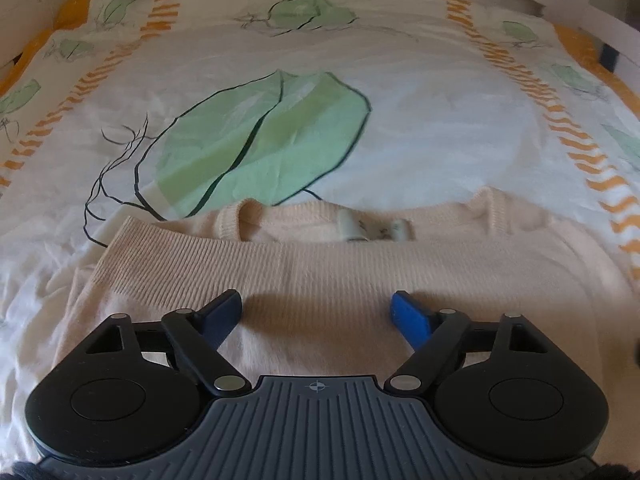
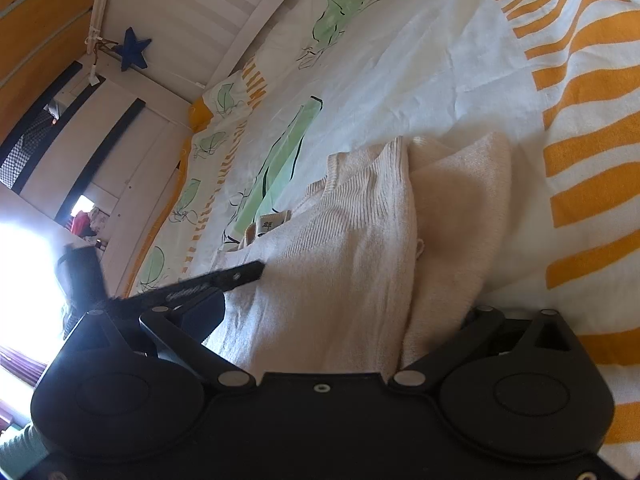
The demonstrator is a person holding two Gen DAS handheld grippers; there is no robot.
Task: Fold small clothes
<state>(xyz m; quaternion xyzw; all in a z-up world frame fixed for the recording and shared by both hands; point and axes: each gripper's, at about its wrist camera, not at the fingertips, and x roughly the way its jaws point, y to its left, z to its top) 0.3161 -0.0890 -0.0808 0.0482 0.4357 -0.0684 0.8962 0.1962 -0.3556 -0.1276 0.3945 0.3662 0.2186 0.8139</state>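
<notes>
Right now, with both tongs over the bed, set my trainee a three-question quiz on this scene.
1. True or false: the left tongs are clamped on the sweater.
2. Which of these lies at the sweater's neckline? A) a button B) a label C) a zip
3. Fill in: the large print on the bedsheet just beyond the sweater is a green ____.

Key
1. False. The blue pads stand apart with bare knit between them, gripping nothing.
2. B. A small white label sits inside the collar.
3. Leaf.
</notes>
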